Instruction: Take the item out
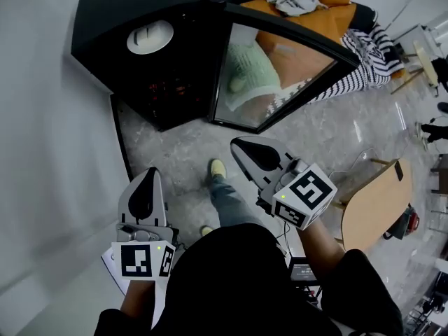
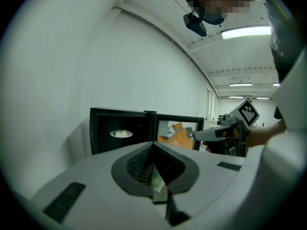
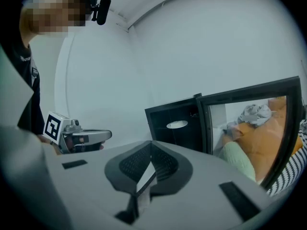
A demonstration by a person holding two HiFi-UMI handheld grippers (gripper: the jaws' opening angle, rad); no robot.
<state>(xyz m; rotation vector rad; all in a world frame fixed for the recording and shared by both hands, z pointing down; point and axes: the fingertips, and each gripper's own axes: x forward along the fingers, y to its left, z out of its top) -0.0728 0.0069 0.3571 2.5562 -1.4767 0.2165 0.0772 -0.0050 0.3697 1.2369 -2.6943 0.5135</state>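
A black cabinet [image 1: 133,26] stands open against the wall. Inside it a white plate [image 1: 150,36] holding something pale rests on a shelf; the plate also shows in the left gripper view [image 2: 121,133] and the right gripper view [image 3: 177,124]. My left gripper [image 1: 150,173] [image 2: 153,148] is shut and empty, well short of the cabinet. My right gripper [image 1: 238,145] [image 3: 150,146] is also shut and empty, level with the lower edge of the open door. Each gripper shows in the other's view: the right gripper [image 2: 216,133] and the left gripper [image 3: 84,137].
The cabinet's glass door [image 1: 280,75] swings out to the right and mirrors clothing. A heap of orange, grey and striped clothes [image 1: 336,12] lies behind it. A round wooden table [image 1: 378,205] stands at the right. The person's shoe [image 1: 218,168] is on the grey floor; a white wall [image 1: 42,152] is at the left.
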